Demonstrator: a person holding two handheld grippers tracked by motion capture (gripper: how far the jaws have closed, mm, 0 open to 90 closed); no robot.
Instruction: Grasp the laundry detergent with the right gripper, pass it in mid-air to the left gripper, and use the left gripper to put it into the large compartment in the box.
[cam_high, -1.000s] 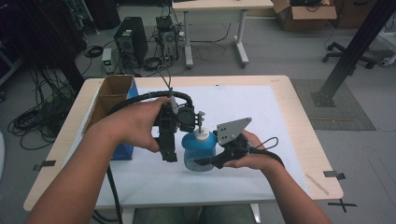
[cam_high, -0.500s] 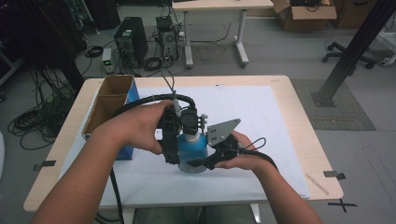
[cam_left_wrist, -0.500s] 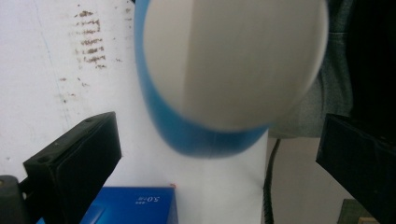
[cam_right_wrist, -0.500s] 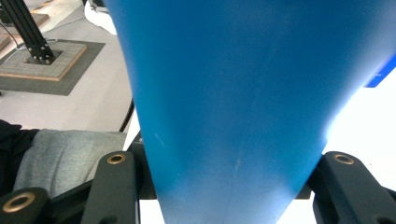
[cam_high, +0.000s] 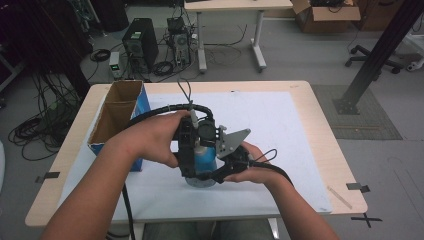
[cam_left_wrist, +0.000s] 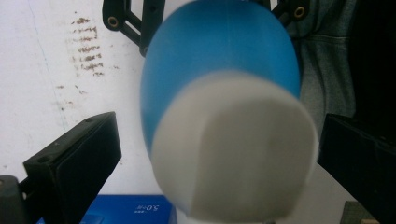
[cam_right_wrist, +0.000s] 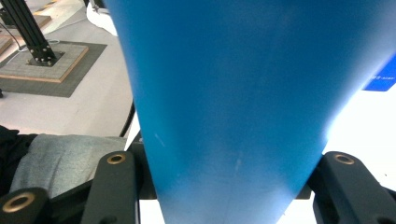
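A blue bottle (cam_high: 204, 164) with a white cap (cam_left_wrist: 233, 154) is held just above the white mat, near the table's front edge. My right gripper (cam_right_wrist: 229, 186) is shut on the bottle's blue body (cam_right_wrist: 233, 93), one jaw on each side. My left gripper (cam_left_wrist: 219, 154) comes down from above and stands open around the cap. A gap shows between its left finger (cam_left_wrist: 74, 158) and the cap. In the high view the left gripper (cam_high: 192, 150) sits right over the bottle, and the right gripper (cam_high: 222, 167) grips it from the right.
An open cardboard box (cam_high: 117, 112) with blue sides stands at the table's left. The white mat (cam_high: 280, 130) covers most of the tabletop. Both forearms come in from the near edge. A black cable (cam_high: 160, 112) loops from the left gripper.
The right gripper has carried the bottle left and nearer. The left gripper has come over the cap, so the two grippers now meet at the bottle.
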